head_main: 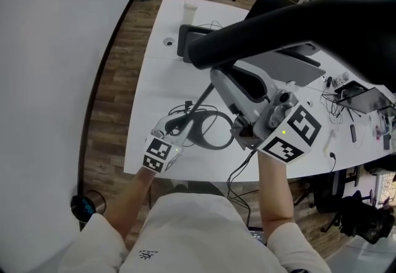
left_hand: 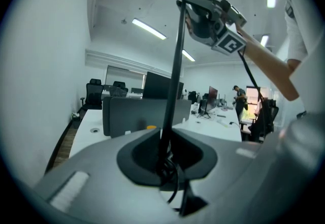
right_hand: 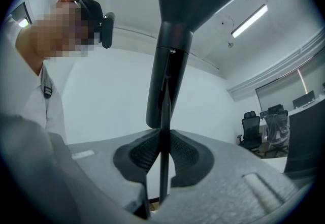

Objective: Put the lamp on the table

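Note:
The black lamp is held between both grippers above the front of the white table (head_main: 161,67). Its big dark shade (head_main: 297,24) fills the upper right of the head view, and its ring-shaped base (head_main: 213,130) hangs low near the table's front edge. My left gripper (head_main: 179,129) is shut on the thin rod (left_hand: 175,65) just above the base, with the lamp's cord bunched at the jaws (left_hand: 165,164). Higher up, my right gripper (head_main: 219,80) is shut on the same rod (right_hand: 163,131) just below the lamp's neck (right_hand: 170,50). Whether the base touches the table I cannot tell.
A black monitor (head_main: 192,39) and a white cup (head_main: 190,12) stand at the table's far end. Cables and small devices (head_main: 356,95) clutter the right side. The lamp's cord (head_main: 238,173) drops over the front edge. Wooden floor (head_main: 108,80) runs along the left; office chairs stand beyond.

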`<state>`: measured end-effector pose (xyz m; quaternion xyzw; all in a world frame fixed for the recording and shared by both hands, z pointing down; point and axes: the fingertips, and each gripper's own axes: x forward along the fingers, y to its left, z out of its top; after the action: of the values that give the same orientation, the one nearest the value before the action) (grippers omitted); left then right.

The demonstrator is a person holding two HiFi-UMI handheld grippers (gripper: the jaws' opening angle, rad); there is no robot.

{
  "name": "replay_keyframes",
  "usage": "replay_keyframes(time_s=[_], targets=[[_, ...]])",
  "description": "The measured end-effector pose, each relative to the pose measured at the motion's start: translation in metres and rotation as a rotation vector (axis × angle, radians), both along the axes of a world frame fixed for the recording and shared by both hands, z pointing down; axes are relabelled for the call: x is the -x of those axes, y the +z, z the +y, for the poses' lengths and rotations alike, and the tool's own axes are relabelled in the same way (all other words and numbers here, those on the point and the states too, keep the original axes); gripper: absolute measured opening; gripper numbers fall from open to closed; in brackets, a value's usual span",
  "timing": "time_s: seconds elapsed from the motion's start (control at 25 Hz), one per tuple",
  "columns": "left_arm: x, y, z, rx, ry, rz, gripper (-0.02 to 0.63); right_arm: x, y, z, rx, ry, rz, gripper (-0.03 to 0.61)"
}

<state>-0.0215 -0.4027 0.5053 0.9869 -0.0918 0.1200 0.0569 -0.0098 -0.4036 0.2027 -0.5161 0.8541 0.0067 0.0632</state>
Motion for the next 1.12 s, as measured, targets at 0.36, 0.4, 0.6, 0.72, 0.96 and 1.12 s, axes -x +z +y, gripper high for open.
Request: replay_keyframes(time_s=[0.36,0.4,0.6,0.72,0.96,1.12], targets=[[-0.024,0.012,-0.048,-0.016,-0.015,-0.006,0.060,-0.024,0.014,-0.037,0.001,-0.004,0.019,0.046],[-0.028,0.014,-0.054,-0.019,-0.018,-0.011,0.060,-0.028,0.016,-0.040,0.005,-0.006,0.022,0.046],[-0.042,0.025,-0.084,-0.026,-0.058,-0.025,0.061,-0.044,0.028,-0.063,0.030,-0.027,0.029,0.046],[-0.048,0.034,-0.101,-0.016,-0.081,-0.029,0.063,-0.052,0.037,-0.080,0.043,-0.038,0.034,0.046],[-0.064,0.050,-0.132,-0.034,-0.071,-0.041,0.061,-0.063,0.054,-0.109,0.055,-0.050,0.061,0.046],[-0.073,0.068,-0.157,-0.041,-0.079,-0.044,0.063,-0.072,0.072,-0.131,0.073,-0.046,0.069,0.046]])
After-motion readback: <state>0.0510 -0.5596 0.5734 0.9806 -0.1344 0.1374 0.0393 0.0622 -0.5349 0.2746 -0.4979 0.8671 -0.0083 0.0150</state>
